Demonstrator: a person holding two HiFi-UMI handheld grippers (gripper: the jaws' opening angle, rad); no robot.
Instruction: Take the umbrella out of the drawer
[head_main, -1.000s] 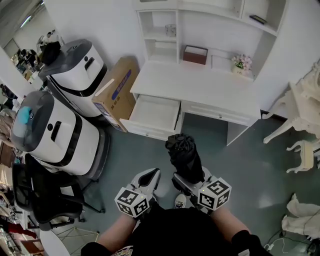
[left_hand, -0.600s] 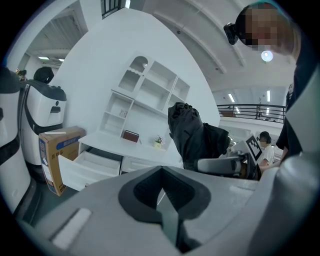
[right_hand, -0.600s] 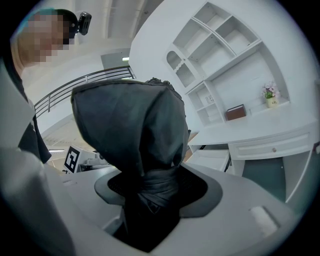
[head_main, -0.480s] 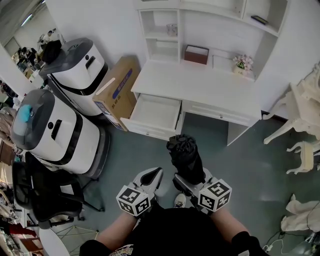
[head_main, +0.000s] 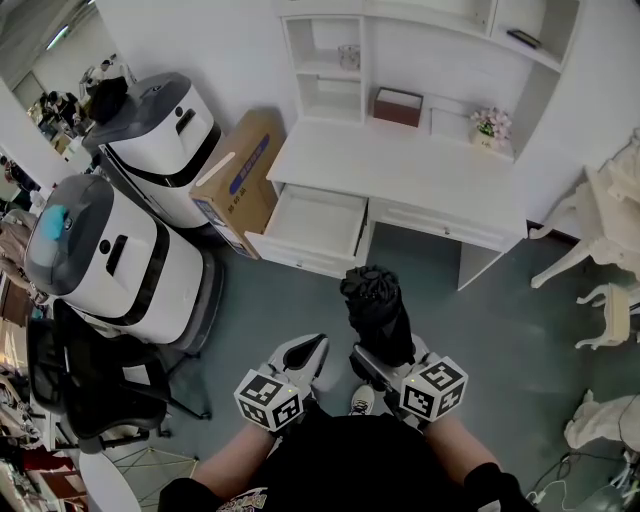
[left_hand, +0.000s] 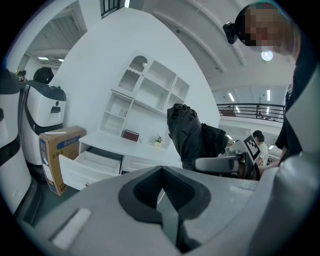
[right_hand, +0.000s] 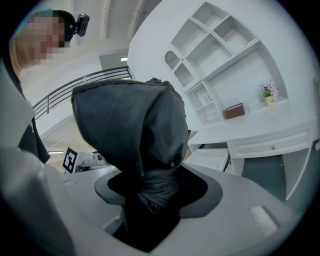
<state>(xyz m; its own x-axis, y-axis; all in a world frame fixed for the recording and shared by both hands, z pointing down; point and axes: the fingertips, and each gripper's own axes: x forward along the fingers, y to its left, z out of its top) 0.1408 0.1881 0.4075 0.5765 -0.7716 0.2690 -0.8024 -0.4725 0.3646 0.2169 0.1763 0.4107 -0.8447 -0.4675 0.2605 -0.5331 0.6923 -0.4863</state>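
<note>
**Head view: umbrella's out, drawer left hanging open**

So the folded black umbrella (head_main: 375, 312) is sitting just below the middle of the frame, pointing up and away from the person, well apart from the drawer (head_main: 312, 222) it's supposed to come out of. The right gripper (head_main: 385, 358) has it. In the right gripper view the jaws are clamped around the cinched neck of the fabric (right_hand: 150, 185), and the bulky bundle fills the centre of that picture. The left gripper (head_main: 308, 352) sits just beside it at the lower middle. Its own view shows the jaws pressed together with nothing between them.

My read is that the "take out" part is basically done and this is the carry-away bit. What's left, if anything, is parking the umbrella somewhere, and the desk (head_main: 400, 170) top has plenty of bare space. The free left gripper could also shove the drawer shut, which only needs a flat push on the front.

Containers:
- The drawer, left of centre under the desk, is pulled out. What shows of its floor is bare white.
- The cardboard box (head_main: 235, 170) leans beside the desk to the left, and I can't see inside it.
- The shelf cubbies at the top hold a small brown box (head_main: 398, 105) and a little flower pot (head_main: 488, 124).
</note>
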